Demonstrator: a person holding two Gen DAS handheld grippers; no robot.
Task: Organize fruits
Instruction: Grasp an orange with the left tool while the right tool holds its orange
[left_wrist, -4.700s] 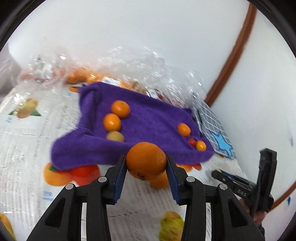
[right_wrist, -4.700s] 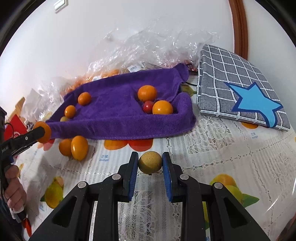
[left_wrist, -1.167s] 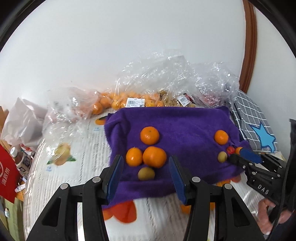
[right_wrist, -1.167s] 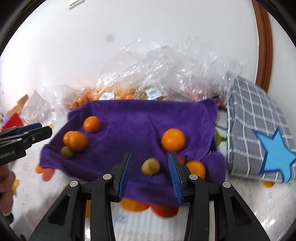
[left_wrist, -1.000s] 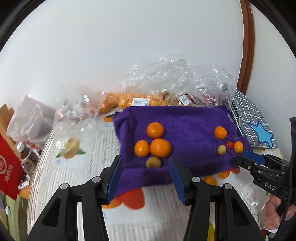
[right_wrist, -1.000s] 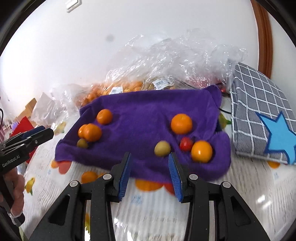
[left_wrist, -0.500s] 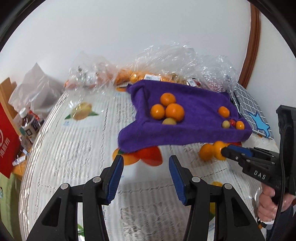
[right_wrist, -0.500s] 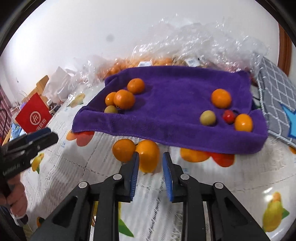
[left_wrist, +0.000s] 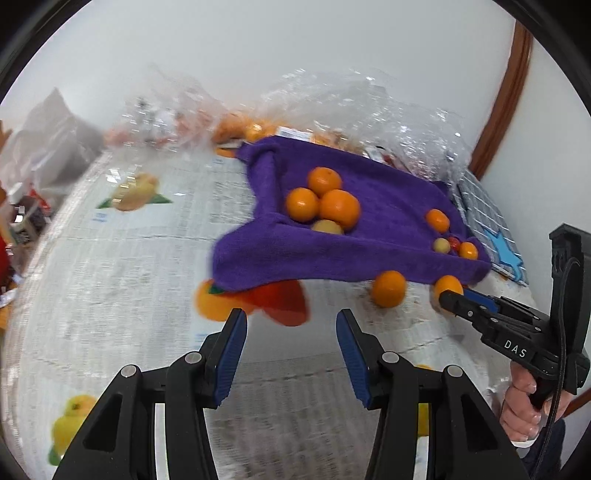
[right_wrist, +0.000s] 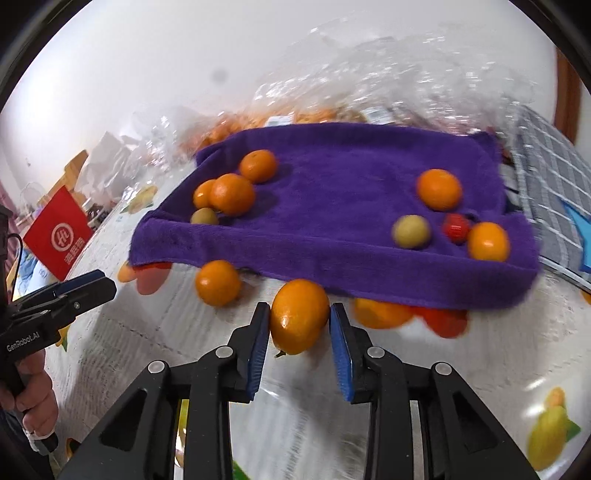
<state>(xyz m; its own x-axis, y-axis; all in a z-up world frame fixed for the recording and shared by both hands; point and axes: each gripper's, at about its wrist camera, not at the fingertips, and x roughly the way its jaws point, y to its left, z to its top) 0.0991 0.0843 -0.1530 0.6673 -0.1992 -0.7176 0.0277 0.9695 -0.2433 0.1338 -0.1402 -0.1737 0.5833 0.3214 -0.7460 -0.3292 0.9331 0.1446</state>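
A purple towel (left_wrist: 388, 206) (right_wrist: 351, 177) bears two groups of fruit. On its left lie three oranges (right_wrist: 232, 194) and a yellow-green fruit (right_wrist: 204, 216). On its right lie two oranges, a yellow-green fruit (right_wrist: 411, 231) and a small red one (right_wrist: 457, 226). In front of the towel, a round orange (right_wrist: 218, 282) (left_wrist: 388, 293) rests on the tablecloth. Beside it lies an oval orange (right_wrist: 299, 317) between the pads of my right gripper (right_wrist: 297, 308), whose jaws are opening; the pads stand at its sides without squeezing it. My left gripper (left_wrist: 290, 317) hangs open and empty above the tablecloth.
Crumpled clear bags (left_wrist: 351, 110) with more fruit line the wall behind the towel. A grey checked cushion (right_wrist: 546, 173) with a blue star lies to the right. A red box (right_wrist: 59, 232) stands at the far left. The lace tablecloth (left_wrist: 129, 258) carries printed fruit pictures.
Both grippers let go of their fruit on the towel and drew back and down to its front edge. The right jaws narrowed, then widened around the oval orange.
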